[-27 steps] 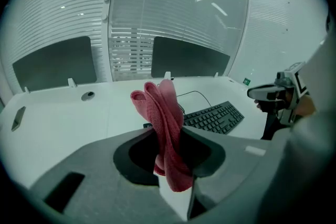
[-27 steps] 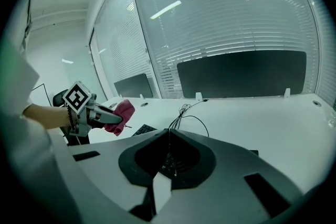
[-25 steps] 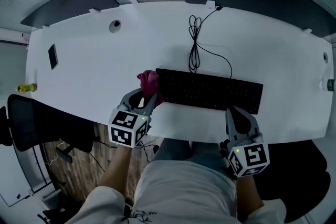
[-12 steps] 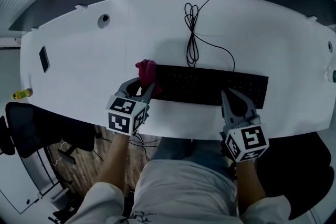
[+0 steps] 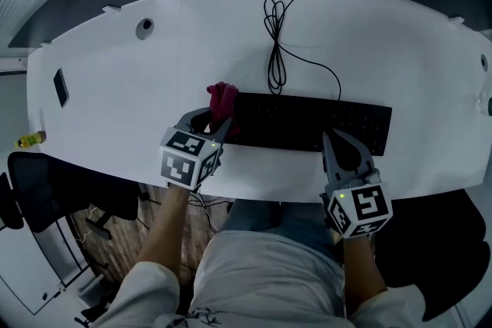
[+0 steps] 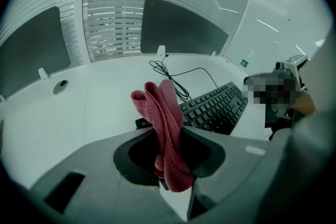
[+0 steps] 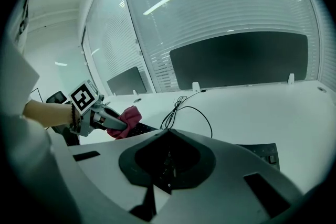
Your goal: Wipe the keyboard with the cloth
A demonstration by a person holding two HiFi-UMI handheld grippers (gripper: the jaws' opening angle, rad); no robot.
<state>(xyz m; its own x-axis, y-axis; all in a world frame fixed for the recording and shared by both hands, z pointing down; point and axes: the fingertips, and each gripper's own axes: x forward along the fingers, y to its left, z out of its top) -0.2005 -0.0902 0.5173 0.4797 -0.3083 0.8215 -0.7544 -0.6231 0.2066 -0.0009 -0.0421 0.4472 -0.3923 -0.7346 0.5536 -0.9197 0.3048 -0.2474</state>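
Left gripper (image 6: 169, 132): jaws clamped on the cloth (image 6: 165, 113), at the keyboard's left end.
Cloth: dark red, woven with a fine rib, folded into soft upright loops that stand above the jaws; its lower end hangs below them. It touches or overlaps the keyboard's left edge.
Right gripper (image 7: 168, 134): jaws brought together with nothing between them, tips over the keyboard's near edge, right of its middle.
Keyboard (image 5: 307, 123): black, long, flat and rectangular with low square keys; it lies across the desk in front of the person.
Cable (image 5: 275, 50): thin and black, gathered in a long loose loop behind the keyboard, then running to the desk's far edge.
Desk (image 5: 138, 104): white, smooth and matte with rounded ends; a round grommet (image 5: 144, 28) is set in it, far left of the keyboard and behind it.
Flat dark slab (image 5: 60, 87): small and rectangular, well left of the keyboard; it may be a phone.
Chair (image 5: 46, 184): black, left of the keyboard, below the desk's near edge.
Room: glass walls with horizontal blinds beyond the desk, dark panels behind its far edge.
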